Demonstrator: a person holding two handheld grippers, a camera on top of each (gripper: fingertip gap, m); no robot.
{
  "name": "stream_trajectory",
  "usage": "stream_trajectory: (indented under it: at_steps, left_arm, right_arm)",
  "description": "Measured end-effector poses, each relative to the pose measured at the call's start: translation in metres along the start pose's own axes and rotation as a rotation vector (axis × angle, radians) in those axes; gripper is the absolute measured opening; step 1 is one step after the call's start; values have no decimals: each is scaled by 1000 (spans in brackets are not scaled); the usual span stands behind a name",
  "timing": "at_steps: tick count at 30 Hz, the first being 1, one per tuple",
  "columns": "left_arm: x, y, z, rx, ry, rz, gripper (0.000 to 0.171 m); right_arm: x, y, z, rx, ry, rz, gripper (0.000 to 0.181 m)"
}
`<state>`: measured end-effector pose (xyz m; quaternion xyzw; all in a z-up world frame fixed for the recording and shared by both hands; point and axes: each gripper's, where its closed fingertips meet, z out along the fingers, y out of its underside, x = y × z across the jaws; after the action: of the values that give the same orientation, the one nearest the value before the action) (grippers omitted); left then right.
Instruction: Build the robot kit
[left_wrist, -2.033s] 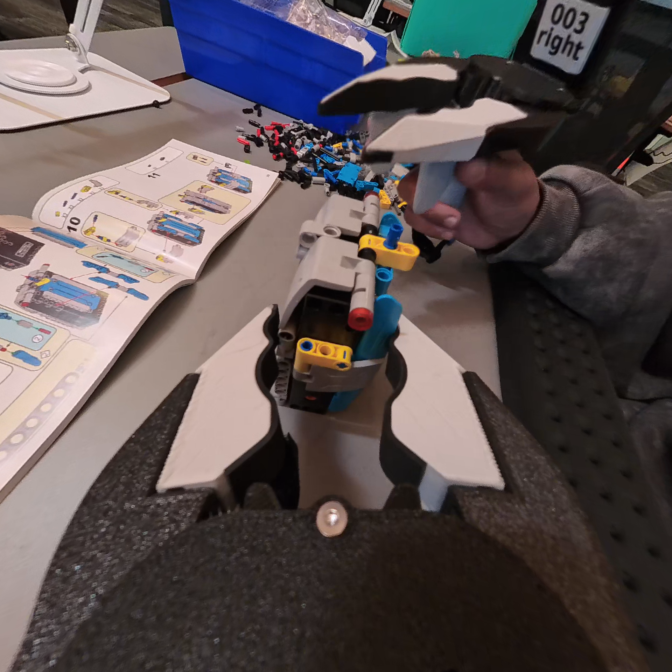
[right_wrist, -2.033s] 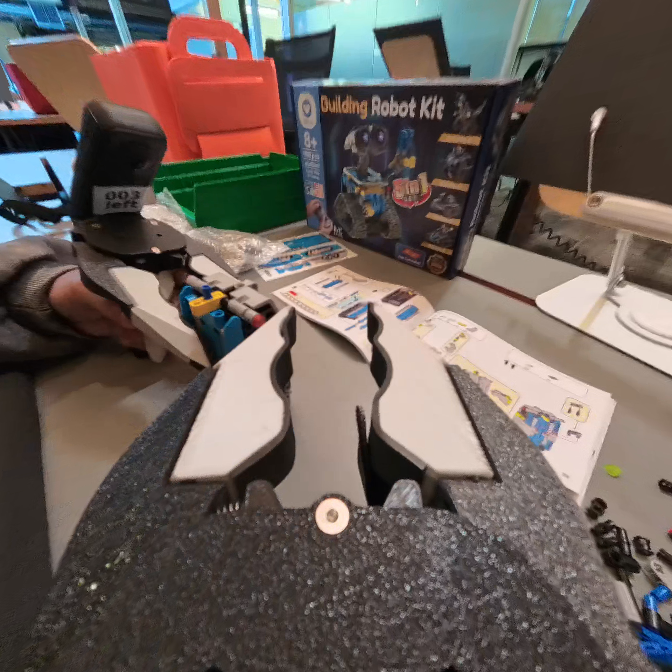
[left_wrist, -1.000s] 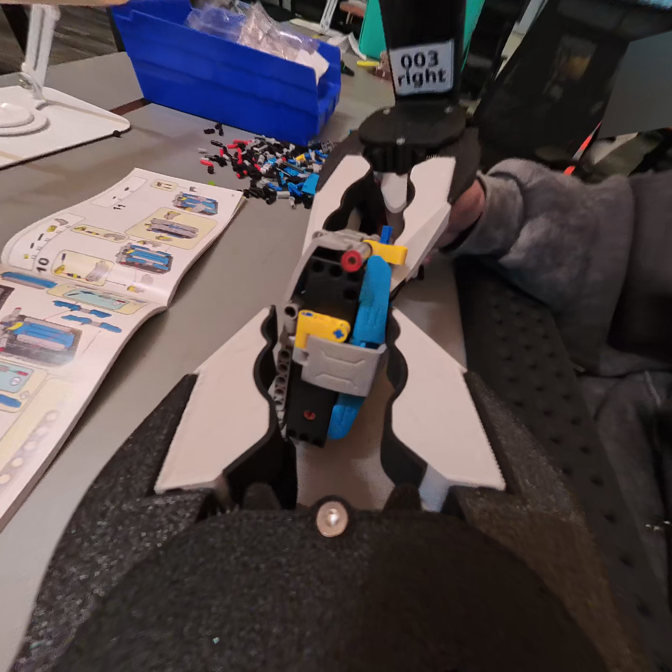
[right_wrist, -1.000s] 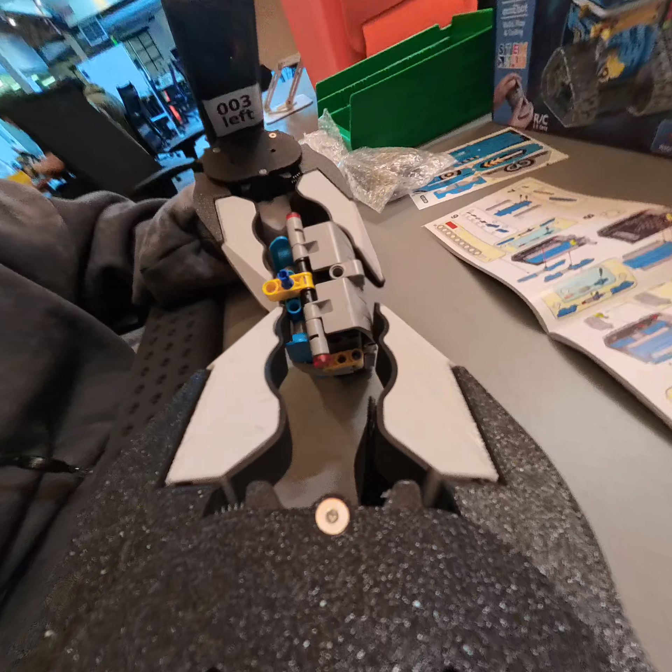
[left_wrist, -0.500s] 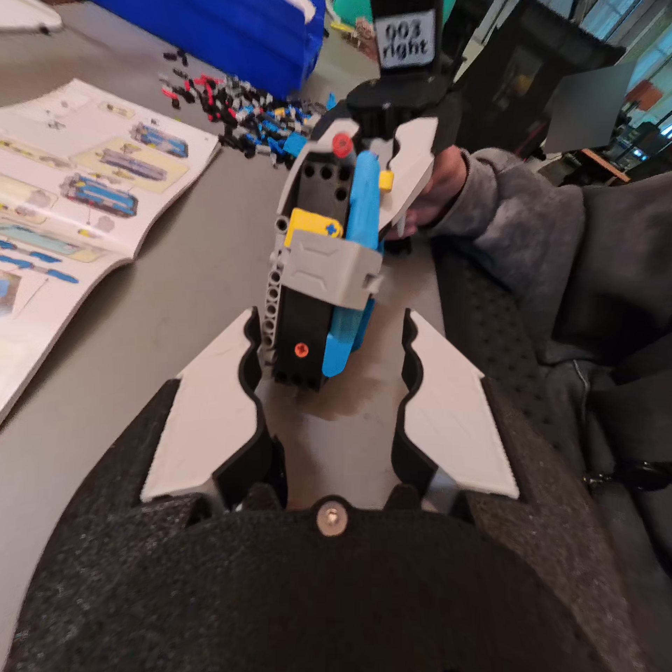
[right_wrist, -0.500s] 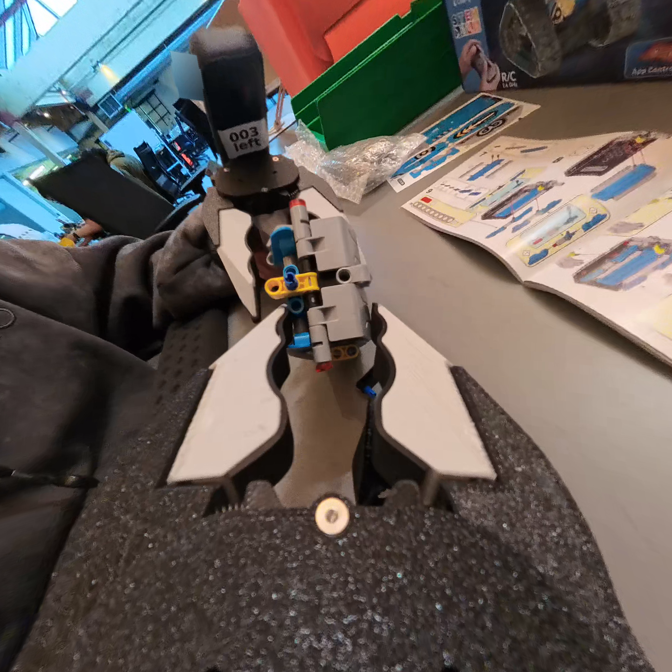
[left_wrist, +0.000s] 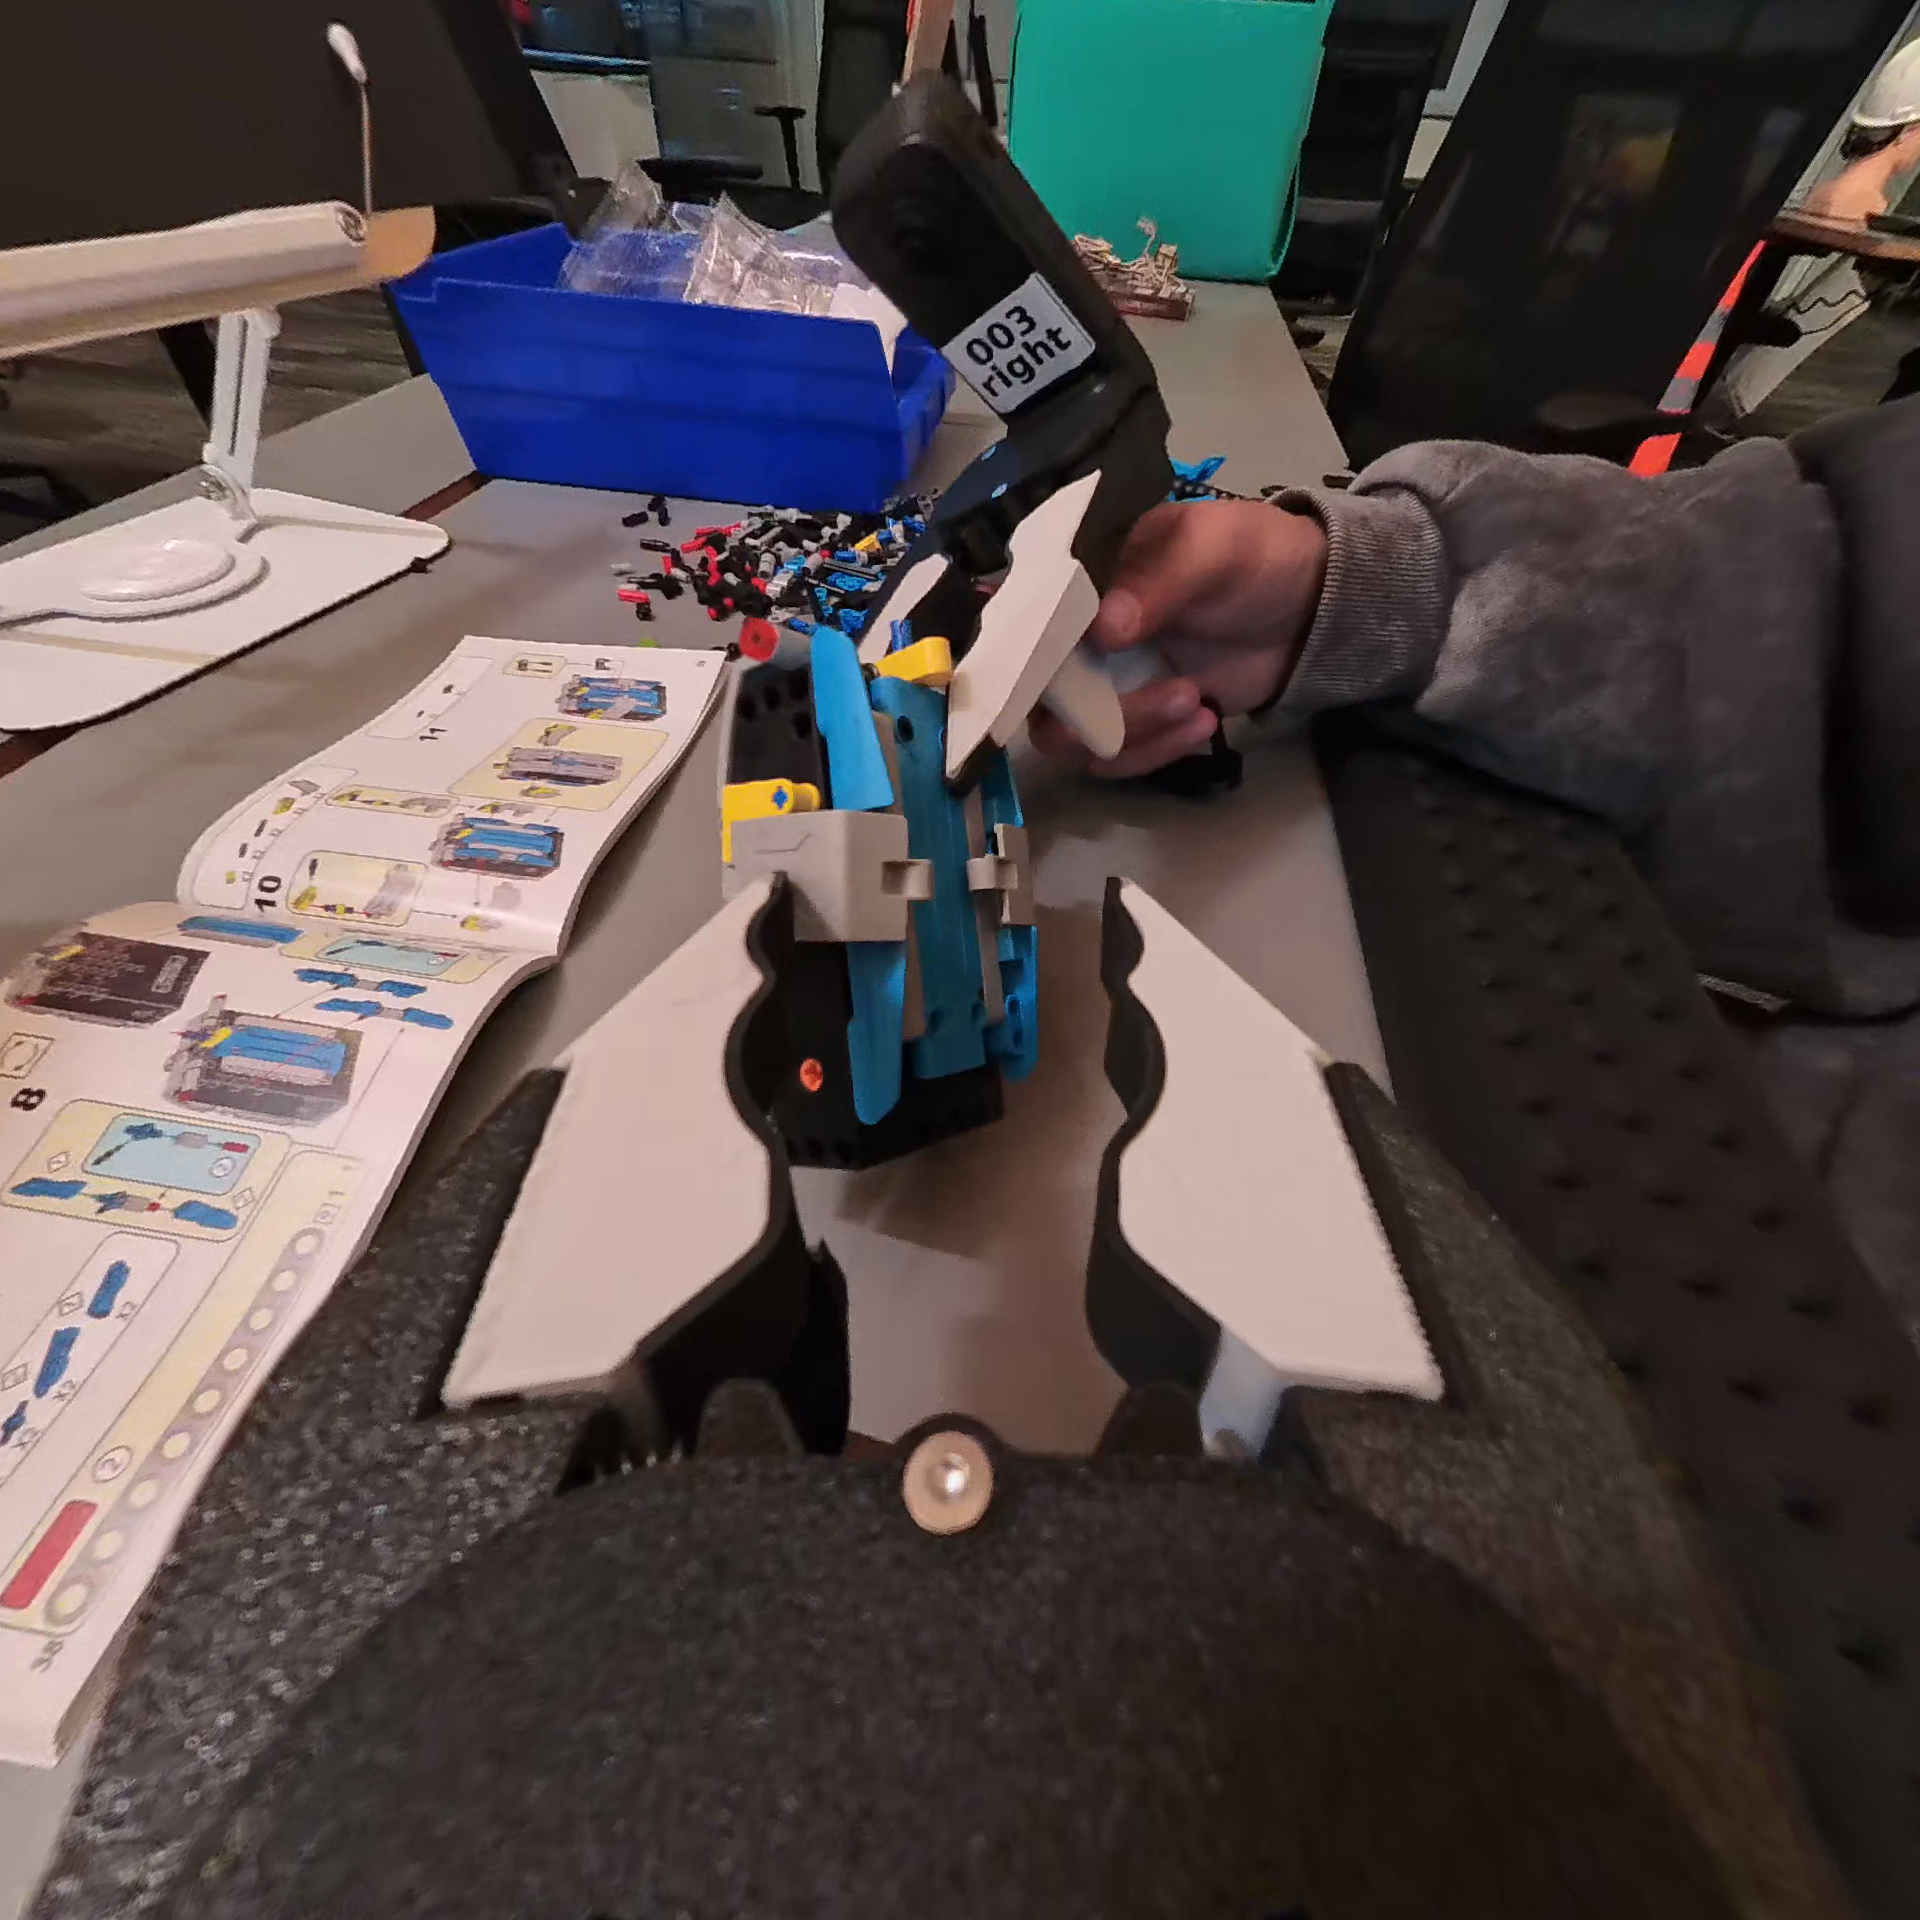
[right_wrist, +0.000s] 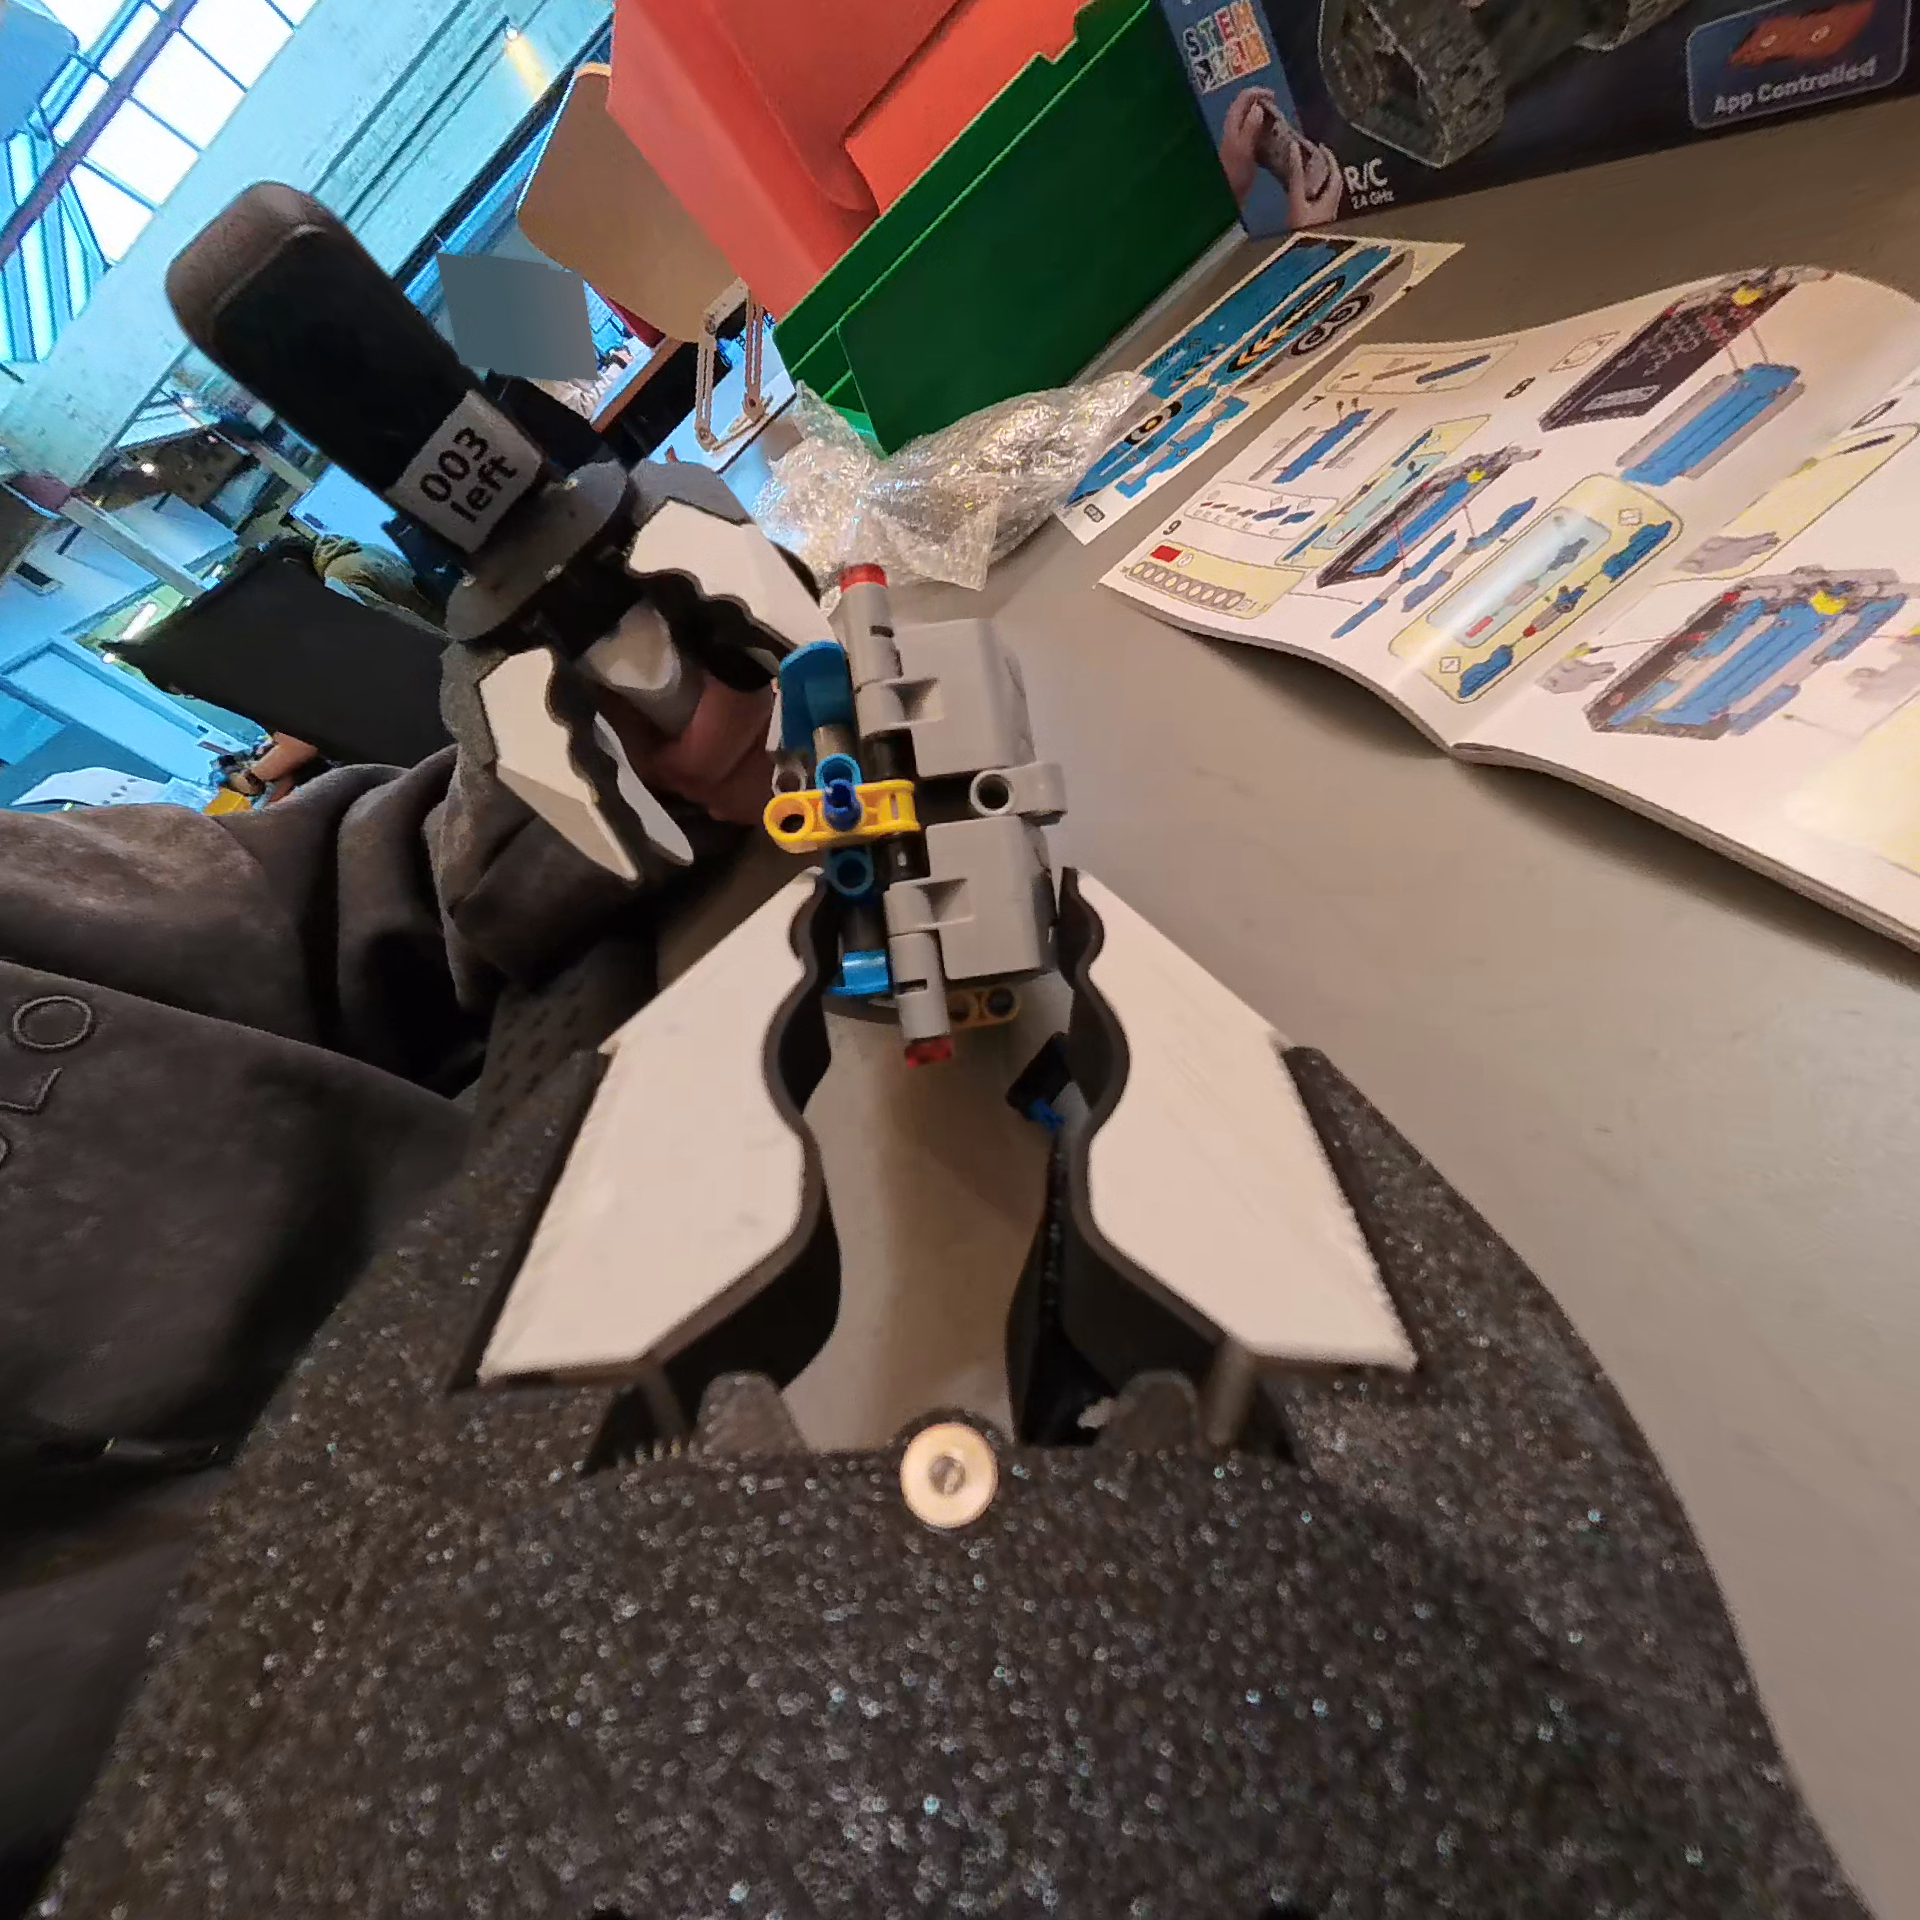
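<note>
Right wrist view, brick model (right_wrist: 935, 821) clamped in right gripper (right_wrist: 935, 914)

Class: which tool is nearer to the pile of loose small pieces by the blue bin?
Right. The right tool grips the far end of the brick model, just short of the pile; the left tool, open, sits at its near end.

White tool (left_wrist: 940, 914) fingers, grey sleeve (left_wrist: 1621, 665).
</note>
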<state>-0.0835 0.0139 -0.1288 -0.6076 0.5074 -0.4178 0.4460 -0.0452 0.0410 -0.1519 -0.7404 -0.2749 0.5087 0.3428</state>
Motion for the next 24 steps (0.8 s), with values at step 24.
stream_trajectory:
  at_steps: [24]
  left_arm:
    - [-3, 35, -15, -125, 197, -130, 58]
  right_arm:
    - [-36, -8, 36, -270, 10, -491, 42]
